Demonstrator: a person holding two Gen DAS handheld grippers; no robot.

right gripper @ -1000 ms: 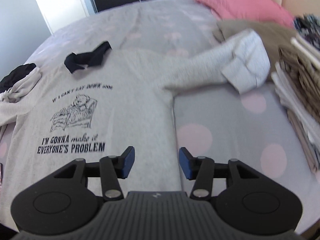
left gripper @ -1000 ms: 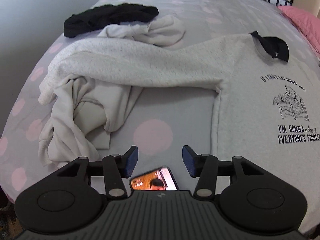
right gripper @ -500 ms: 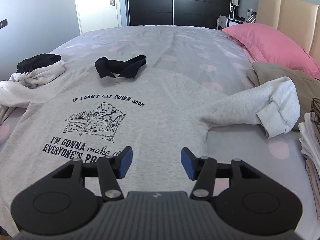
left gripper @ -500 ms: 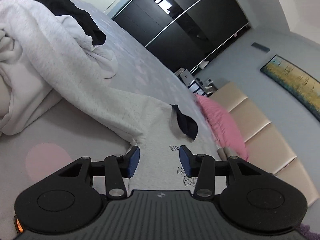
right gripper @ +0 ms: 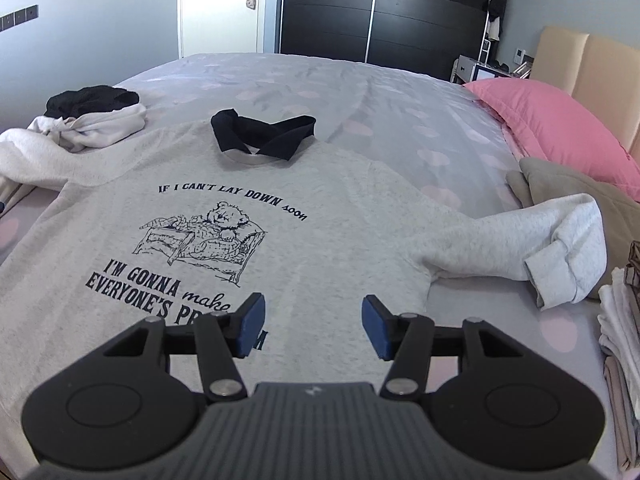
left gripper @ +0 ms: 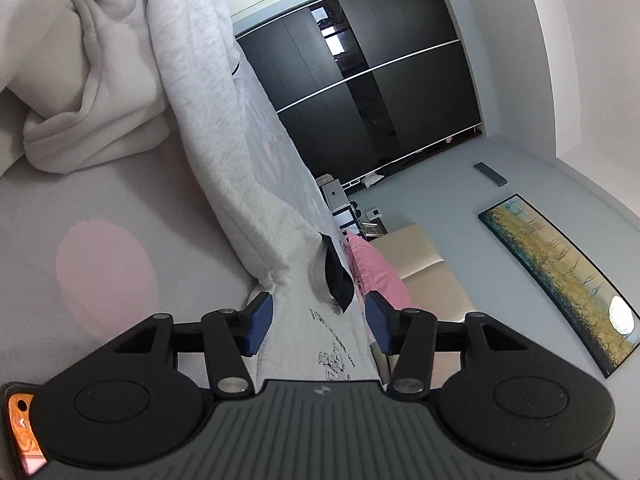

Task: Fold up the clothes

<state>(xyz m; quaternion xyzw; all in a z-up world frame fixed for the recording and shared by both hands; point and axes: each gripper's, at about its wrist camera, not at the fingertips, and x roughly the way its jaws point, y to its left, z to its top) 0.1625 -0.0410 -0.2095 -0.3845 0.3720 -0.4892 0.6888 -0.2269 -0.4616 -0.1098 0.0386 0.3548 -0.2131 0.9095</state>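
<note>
A light grey sweatshirt (right gripper: 320,216) with a black collar (right gripper: 262,136) and a bear print lies flat, front up, on the bed. Its right sleeve (right gripper: 552,240) lies folded back toward the right edge. My right gripper (right gripper: 312,322) is open and empty, low over the sweatshirt's lower hem. In the left wrist view, rolled sideways, the sweatshirt (left gripper: 320,320) shows with its left sleeve (left gripper: 208,120) stretching away. My left gripper (left gripper: 318,322) is open and empty, low over the sweatshirt's left side near the armpit.
The bed (right gripper: 360,80) has a grey cover with pink dots. A white garment (right gripper: 92,128) and a black one (right gripper: 92,98) lie at the far left. A pink pillow (right gripper: 552,120), a beige cushion (right gripper: 580,192) and a stack of folded clothes (right gripper: 620,320) are at the right.
Both grippers have dropped low toward the sweatshirt. The left gripper has rolled sideways and moved right onto the sweatshirt's side. Both stay open.
</note>
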